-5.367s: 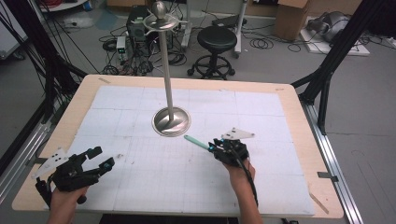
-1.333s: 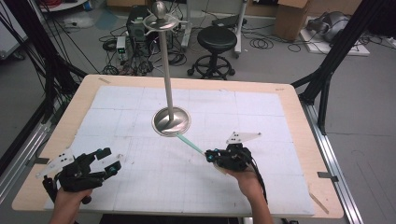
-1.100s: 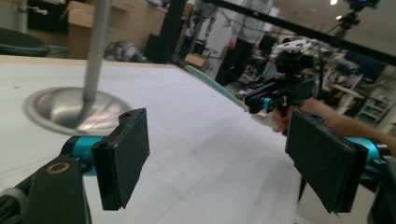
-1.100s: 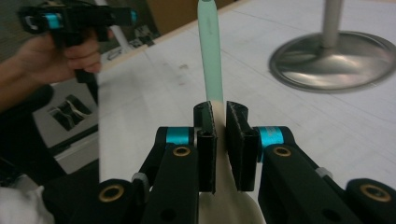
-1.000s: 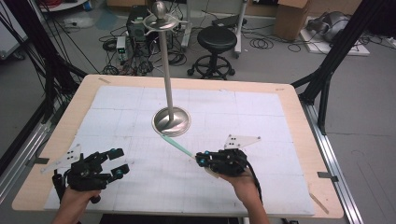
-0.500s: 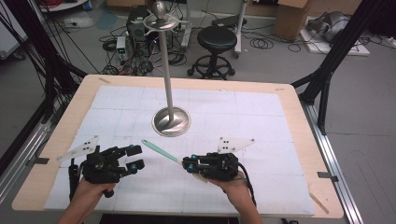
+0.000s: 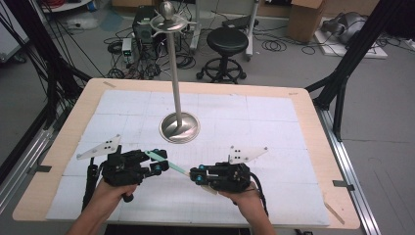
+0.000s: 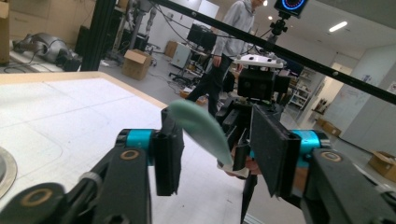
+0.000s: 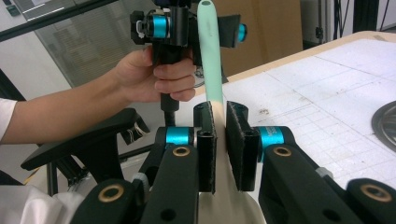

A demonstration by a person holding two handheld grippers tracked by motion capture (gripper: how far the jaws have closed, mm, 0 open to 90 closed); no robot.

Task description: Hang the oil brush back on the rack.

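A long utensil with a mint-green handle [image 7: 167, 163] and a cream end hangs level above the white mat. My right gripper [image 7: 195, 176] is shut on its cream end [image 9: 223, 186], and the green handle [image 9: 211, 56] points away toward my left gripper [image 9: 187, 25]. My left gripper [image 7: 159, 160] faces it from the left. Its jaws have just been closing around the green tip [image 8: 198, 128]. The tip lies against one pad [image 8: 168, 158]. A gap shows to the other pad [image 8: 275, 149].
A metal stand [image 7: 180, 128] with a round base and tall pole rises just behind the two grippers at mid-table. The white gridded mat [image 7: 274, 122] covers the wooden table [image 7: 313, 127]. A stool [image 7: 227, 41] and cables stand beyond the far edge.
My left gripper has travelled right and up toward the middle, and its jaws have narrowed. My right gripper has swung the utensil leftward, so the green tip now sits between the left jaws.
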